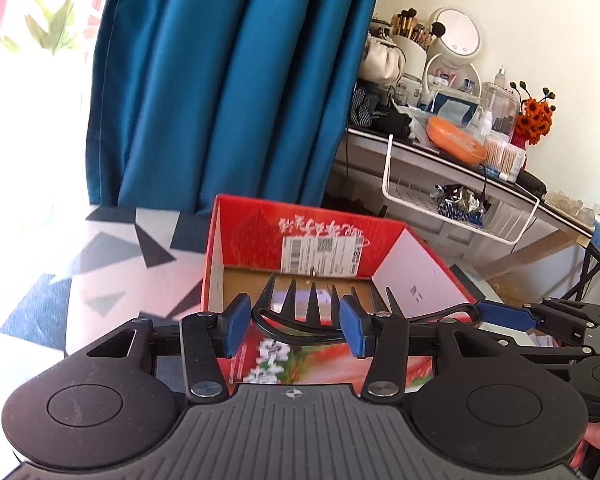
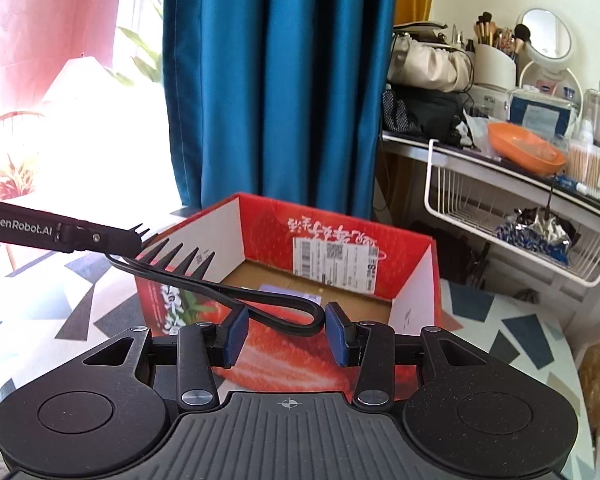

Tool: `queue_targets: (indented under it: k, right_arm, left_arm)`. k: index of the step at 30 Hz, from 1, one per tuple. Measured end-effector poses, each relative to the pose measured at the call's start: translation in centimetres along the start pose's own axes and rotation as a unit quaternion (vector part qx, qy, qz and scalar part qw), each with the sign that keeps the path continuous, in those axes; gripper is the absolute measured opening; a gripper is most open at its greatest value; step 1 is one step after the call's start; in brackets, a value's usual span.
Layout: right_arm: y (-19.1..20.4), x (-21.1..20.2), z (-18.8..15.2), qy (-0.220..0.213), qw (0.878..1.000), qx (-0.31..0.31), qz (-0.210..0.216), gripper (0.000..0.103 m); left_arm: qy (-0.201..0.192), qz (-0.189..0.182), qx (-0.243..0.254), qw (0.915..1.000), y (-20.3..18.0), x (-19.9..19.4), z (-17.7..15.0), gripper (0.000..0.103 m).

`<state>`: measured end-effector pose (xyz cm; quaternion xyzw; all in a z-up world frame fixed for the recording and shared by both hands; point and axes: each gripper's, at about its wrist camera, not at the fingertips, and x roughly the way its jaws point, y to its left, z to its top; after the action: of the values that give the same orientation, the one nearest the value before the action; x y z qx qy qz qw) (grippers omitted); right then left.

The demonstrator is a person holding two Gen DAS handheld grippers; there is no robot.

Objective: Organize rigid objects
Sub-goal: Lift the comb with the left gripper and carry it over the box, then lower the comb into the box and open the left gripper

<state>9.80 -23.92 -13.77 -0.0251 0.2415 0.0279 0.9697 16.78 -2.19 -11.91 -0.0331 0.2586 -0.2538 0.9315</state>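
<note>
A black plastic tongs-like tool with forked prongs [image 1: 300,312] hangs over the near wall of a red strawberry-print cardboard box [image 1: 256,240]. My left gripper [image 1: 292,326] has its blue pads either side of the pronged end, with a wide gap. In the right wrist view the tool [image 2: 220,292] runs from the left gripper's fingers [image 2: 100,240] to its looped end, which sits between the right gripper's [image 2: 286,334] pads. Whether either gripper's pads press the tool I cannot tell. The right gripper's fingers also show in the left wrist view [image 1: 504,314].
The box [image 2: 260,344] stands on a table with a grey, black and white triangle pattern [image 1: 112,260]. A blue curtain [image 1: 228,80] hangs behind. A cluttered vanity desk with an orange bowl [image 2: 524,148] and a white wire basket [image 2: 512,232] stands at the right.
</note>
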Motion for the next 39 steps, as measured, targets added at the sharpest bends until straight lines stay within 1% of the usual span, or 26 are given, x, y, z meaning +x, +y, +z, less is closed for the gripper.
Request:
queue_targets:
  k: [4,7,10,13,18,22,26,33,39]
  right_arm:
    - [-0.9,1.1,1.1,-0.003,1.0,-0.005,-0.004,0.039]
    - [-1.7,2.2,2.1,-0.001,1.0,-0.007,-0.003,0.039]
    - [-2.6,3.9,2.8,0.007,1.0,-0.014,-0.005,0.039]
    - [-3.4,5.7,3.3,0.017,1.0,-0.013,-0.002,0.039]
    - [-5.1,9.0,3.6,0.049,0.999,0.003,0.01,0.039]
    - [-5.9,11.3,3.4,0.087,0.996,0.018,0.017,0.039]
    - [-6.4,13.1,3.4,0.116,0.993,0.024,0.021,0.039]
    - [-7.2,15.2,3.5,0.154,0.987,0.047,0.028,0.04]
    - [-7.3,16.2,3.1,0.172,0.983,0.052,0.025,0.04]
  left_arm:
    - [0.004,-0.002,0.002,1.0,0.0,1.4,1.3,0.051]
    - [0.013,-0.002,-0.001,0.9999,0.2,3.0,2.1,0.051]
    - [0.023,-0.005,-0.012,0.9997,0.6,4.7,3.0,0.051]
    - [0.034,-0.002,-0.01,0.9994,0.8,6.4,3.6,0.051]
    - [0.077,-0.004,-0.013,0.9969,1.4,9.6,4.0,0.051]
    - [0.1,0.001,-0.009,0.9949,1.7,11.6,4.2,0.051]
    - [0.122,0.006,-0.009,0.9924,1.8,13.2,4.3,0.054]
    - [0.144,0.014,0.009,0.9894,1.7,14.9,4.6,0.058]
    - [0.146,0.021,0.015,0.9889,1.6,15.6,4.3,0.058]
